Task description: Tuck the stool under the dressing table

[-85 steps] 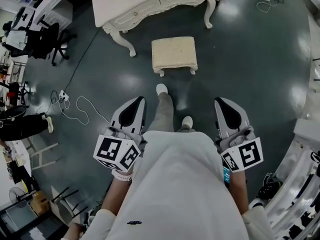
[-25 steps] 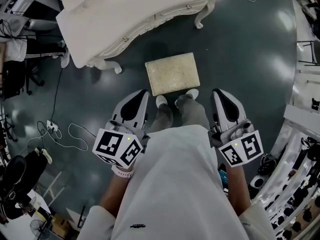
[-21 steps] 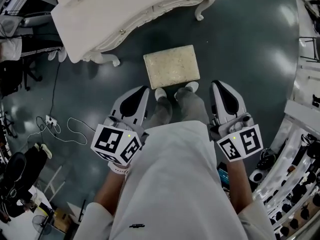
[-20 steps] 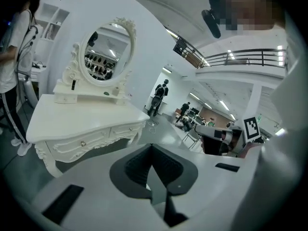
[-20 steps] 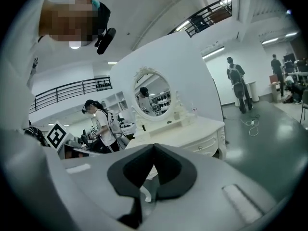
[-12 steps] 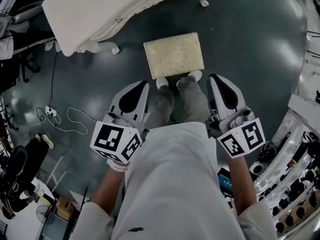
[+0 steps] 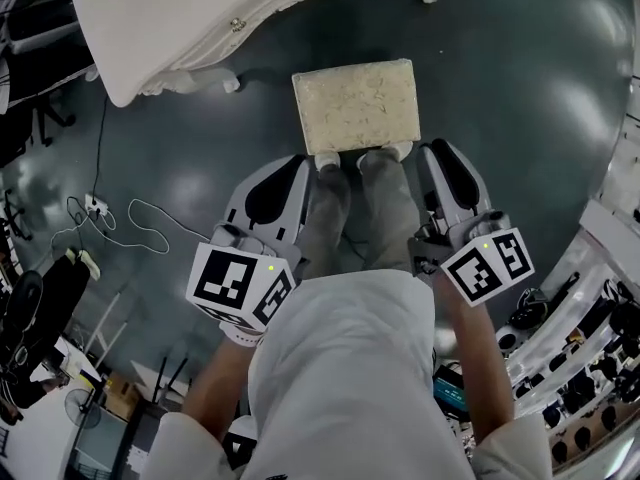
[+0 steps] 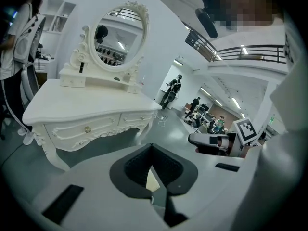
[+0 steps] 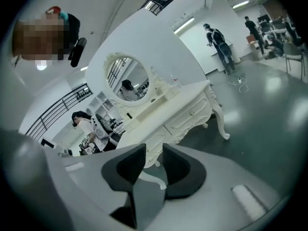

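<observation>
The cream padded stool (image 7: 355, 106) stands on the dark floor just in front of the person's shoes. The white dressing table (image 7: 190, 13) is beyond it to the upper left, with its oval mirror (image 8: 118, 37) on top. My left gripper (image 7: 298, 163) hangs beside the left leg, short of the stool's near left corner, jaws shut and holding nothing. My right gripper (image 7: 437, 151) hangs by the right leg near the stool's near right corner. Its jaws have just been opening; they stand a little apart with nothing between them. The right gripper view shows the table (image 9: 185, 112) ahead.
The person's legs (image 7: 365, 203) stand between the two grippers. A white cable and power strip (image 7: 130, 218) lie on the floor at left. Office chairs (image 7: 20, 318) stand at far left, and racks (image 7: 600, 308) line the right edge. Other people (image 9: 219, 44) stand far off.
The person has stepped up to the stool, which now lies right at the shoes. Both grippers have sunk and reached forward toward it. The right gripper's marker cube has rolled, and its jaws have parted.
</observation>
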A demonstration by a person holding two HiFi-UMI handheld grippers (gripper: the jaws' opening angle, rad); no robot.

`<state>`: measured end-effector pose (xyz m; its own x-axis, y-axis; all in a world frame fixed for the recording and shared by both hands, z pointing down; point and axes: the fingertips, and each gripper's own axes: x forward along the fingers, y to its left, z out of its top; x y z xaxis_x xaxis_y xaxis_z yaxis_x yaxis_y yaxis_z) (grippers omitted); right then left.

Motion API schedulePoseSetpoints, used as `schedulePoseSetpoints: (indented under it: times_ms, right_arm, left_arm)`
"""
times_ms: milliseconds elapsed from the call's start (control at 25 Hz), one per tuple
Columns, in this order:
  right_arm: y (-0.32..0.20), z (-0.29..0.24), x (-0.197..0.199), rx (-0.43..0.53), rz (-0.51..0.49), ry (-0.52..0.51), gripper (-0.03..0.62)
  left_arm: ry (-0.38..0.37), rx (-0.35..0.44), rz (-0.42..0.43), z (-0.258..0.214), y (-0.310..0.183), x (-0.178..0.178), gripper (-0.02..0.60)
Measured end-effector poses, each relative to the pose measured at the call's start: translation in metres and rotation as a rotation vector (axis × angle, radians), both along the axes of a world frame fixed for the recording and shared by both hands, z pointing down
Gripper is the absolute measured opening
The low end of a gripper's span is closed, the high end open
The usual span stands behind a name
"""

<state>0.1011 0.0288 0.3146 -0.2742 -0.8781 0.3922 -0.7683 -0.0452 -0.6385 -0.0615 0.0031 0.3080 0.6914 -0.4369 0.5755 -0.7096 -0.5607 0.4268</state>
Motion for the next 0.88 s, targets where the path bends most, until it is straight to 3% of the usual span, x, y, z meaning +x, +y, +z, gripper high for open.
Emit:
schedulePoseSetpoints:
  times_ms: [560, 880]
  right_arm:
    - [-0.007, 0.112, -0.01, -0.137, 0.071, -0.134, 0.173]
    - [0.015, 0.199, -0.013, -0.266, 0.093, -0.115, 0.194]
  left_arm:
    - [-0.029, -0.065, -0.051, 0.07, 0.005, -0.013, 0.009]
    - [-0.039, -0.097, -0.019, 0.101, 0.021, -0.007, 0.008]
